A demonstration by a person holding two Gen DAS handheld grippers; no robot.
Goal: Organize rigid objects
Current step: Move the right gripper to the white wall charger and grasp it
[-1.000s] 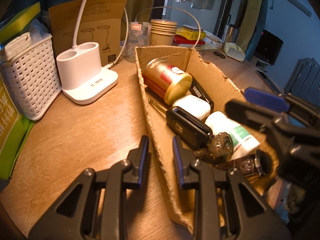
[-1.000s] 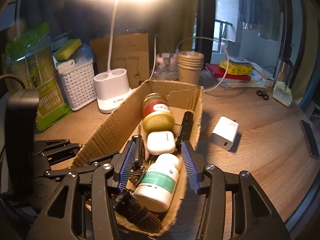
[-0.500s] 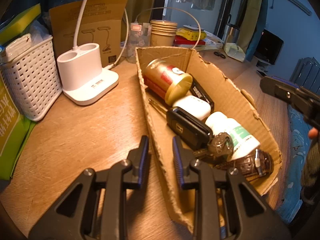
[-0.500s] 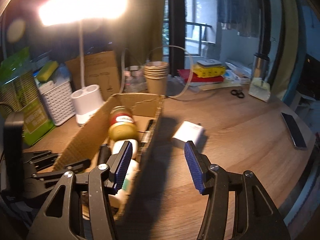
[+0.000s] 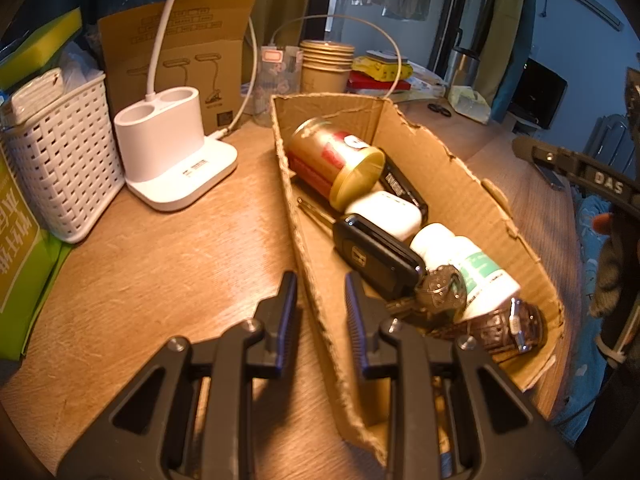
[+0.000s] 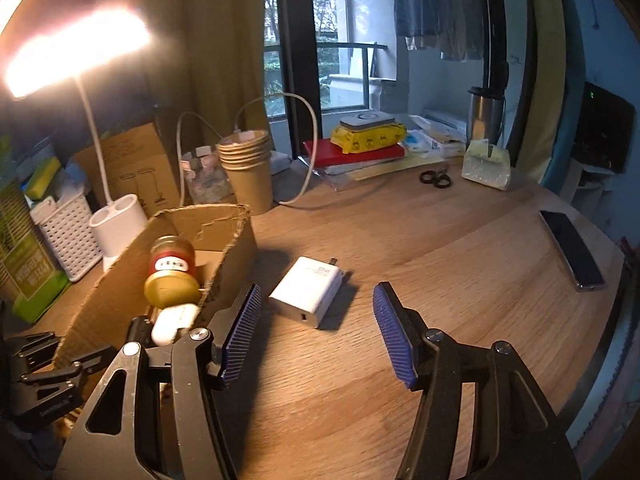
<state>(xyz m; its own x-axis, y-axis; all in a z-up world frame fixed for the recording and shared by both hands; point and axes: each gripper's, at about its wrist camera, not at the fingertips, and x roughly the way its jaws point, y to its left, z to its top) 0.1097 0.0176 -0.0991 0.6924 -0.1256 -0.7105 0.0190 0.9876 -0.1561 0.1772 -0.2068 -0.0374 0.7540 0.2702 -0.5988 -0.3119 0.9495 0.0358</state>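
A torn cardboard box (image 5: 440, 168) lies on the wooden table. It holds a gold-lidded jar (image 5: 340, 160), a white case (image 5: 384, 216), a black car key (image 5: 376, 256), a white bottle (image 5: 468, 268) and a dark watch (image 5: 500, 328). My left gripper (image 5: 320, 280) is shut on the box's near left wall, one pad on each side. In the right wrist view, my right gripper (image 6: 317, 292) hovers over the table right of the box (image 6: 224, 248). Its jaws are opening with nothing held. A white charger (image 6: 308, 292) lies on the table just ahead of them.
A white lamp base (image 5: 176, 160), a white basket (image 5: 60, 160) and a green packet (image 5: 16, 248) stand left of the box. Paper cups (image 6: 246, 168), scissors (image 6: 436, 179) and books sit at the back. A phone (image 6: 570, 250) lies near the table's right edge.
My right gripper has swung right, from over the white bottle in the box to the table by the charger, and its jaws have widened. The left gripper and the box have not moved.
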